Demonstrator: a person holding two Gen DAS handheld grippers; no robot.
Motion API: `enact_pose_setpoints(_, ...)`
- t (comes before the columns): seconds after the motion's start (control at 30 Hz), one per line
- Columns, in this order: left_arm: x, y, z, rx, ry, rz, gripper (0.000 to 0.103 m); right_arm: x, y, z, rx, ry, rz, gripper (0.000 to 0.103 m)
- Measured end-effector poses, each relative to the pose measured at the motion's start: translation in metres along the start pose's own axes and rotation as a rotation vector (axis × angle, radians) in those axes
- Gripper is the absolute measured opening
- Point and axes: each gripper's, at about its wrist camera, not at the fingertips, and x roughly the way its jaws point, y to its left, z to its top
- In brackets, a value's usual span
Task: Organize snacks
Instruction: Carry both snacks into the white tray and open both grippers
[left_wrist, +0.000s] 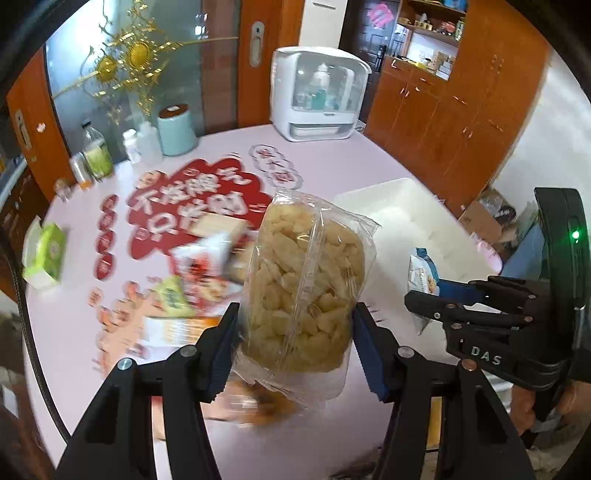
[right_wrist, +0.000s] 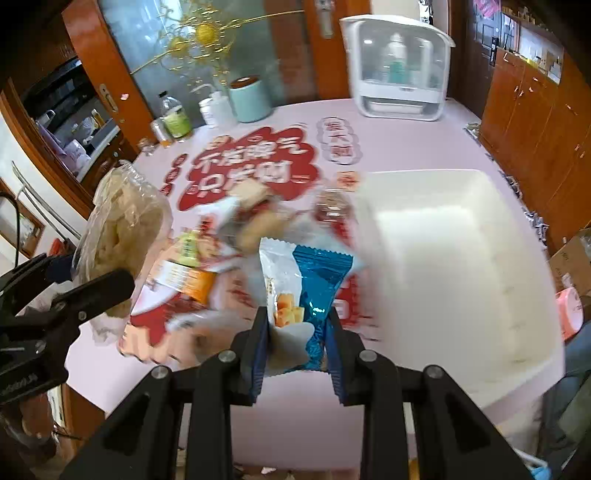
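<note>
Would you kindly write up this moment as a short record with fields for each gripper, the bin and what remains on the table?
left gripper: shut on clear bag of pale puffed snacks, lifted off table
right gripper: shut on blue and white packet
white bin: on pink table, no snacks visible inside
remaining: blurred pile of snack packs left of the bin

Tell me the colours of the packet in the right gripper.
Blue and white packet; clearest in the right wrist view.
</note>
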Motion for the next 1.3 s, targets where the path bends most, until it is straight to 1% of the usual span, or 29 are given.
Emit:
enact_pose_setpoints(0.07, 0.009, -0.034, 0.001, -0.009, 0.002, 0.001, 0.058, -0.01, -0.034, -0.004, -0.019, -0.017, -0.038, 0.029)
enact_pose_setpoints(0.1, 0.014, -0.049, 0.004, -0.011, 0.008, 0.004, 0.058, -0.011, -0.043, -0.006, -0.02, -0.02, -0.054, 0.029)
enact_pose_setpoints(0.13, 0.017, -0.06, 0.004, -0.015, 0.012, 0.002, 0.058, -0.015, -0.061, -0.009, -0.014, -0.018, -0.081, 0.029)
enact_pose_setpoints(0.2, 0.026, -0.087, 0.008, -0.024, 0.016, -0.022, 0.058, -0.021, -0.083, -0.013, -0.002, -0.018, -0.093, 0.029)
enact_pose_setpoints(0.27, 0.033, -0.112, 0.013, -0.012, 0.012, -0.014, 0.058, -0.026, -0.103, -0.015, 0.001, -0.023, -0.109, 0.029)
enact_pose_setpoints(0.37, 0.043, -0.137, 0.022, -0.001, 0.003, 0.012, 0.058, -0.028, -0.13, -0.016, 0.011, -0.032, -0.142, 0.03)
enact_pose_setpoints(0.5, 0.063, -0.156, 0.035, -0.014, 0.019, 0.027, 0.058, -0.025, -0.153, -0.01, 0.035, -0.036, -0.141, 0.03)
enact_pose_setpoints(0.73, 0.092, -0.166, 0.045, -0.01, 0.047, 0.059, 0.058, -0.014, -0.172, -0.004, 0.034, -0.03, -0.154, 0.03)
enact_pose_setpoints(0.77, 0.095, -0.168, 0.046, -0.01, 0.048, 0.063, 0.06, -0.013, -0.174, -0.003, 0.039, -0.025, -0.153, 0.031)
enact_pose_setpoints(0.83, 0.097, -0.168, 0.047, -0.009, 0.045, 0.072, 0.078, -0.009, -0.179, -0.002, 0.054, -0.015, -0.156, 0.033)
enact_pose_setpoints(0.87, 0.097, -0.168, 0.048, -0.008, 0.038, 0.077, 0.096, -0.008, -0.181, -0.002, 0.06, -0.013, -0.157, 0.036)
enact_pose_setpoints(0.9, 0.096, -0.167, 0.048, -0.008, 0.026, 0.075, 0.103, -0.007, -0.182, -0.002, 0.071, -0.012, -0.157, 0.039)
enact_pose_setpoints(0.97, 0.095, -0.168, 0.049, 0.002, 0.007, 0.083, 0.102, -0.006, -0.189, -0.003, 0.108, -0.014, -0.121, 0.049)
enact_pose_setpoints(1.0, 0.095, -0.167, 0.049, 0.008, 0.007, 0.089, 0.102, -0.006, -0.191, -0.003, 0.12, -0.015, -0.112, 0.051)
enact_pose_setpoints(1.1, 0.096, -0.164, 0.045, 0.017, 0.014, 0.119, 0.102, -0.005, -0.194, -0.001, 0.143, -0.012, -0.108, 0.052)
enact_pose_setpoints(1.3, 0.085, -0.153, 0.034, -0.004, -0.015, 0.134, 0.102, -0.005, -0.186, 0.001, 0.139, -0.018, -0.091, 0.052)
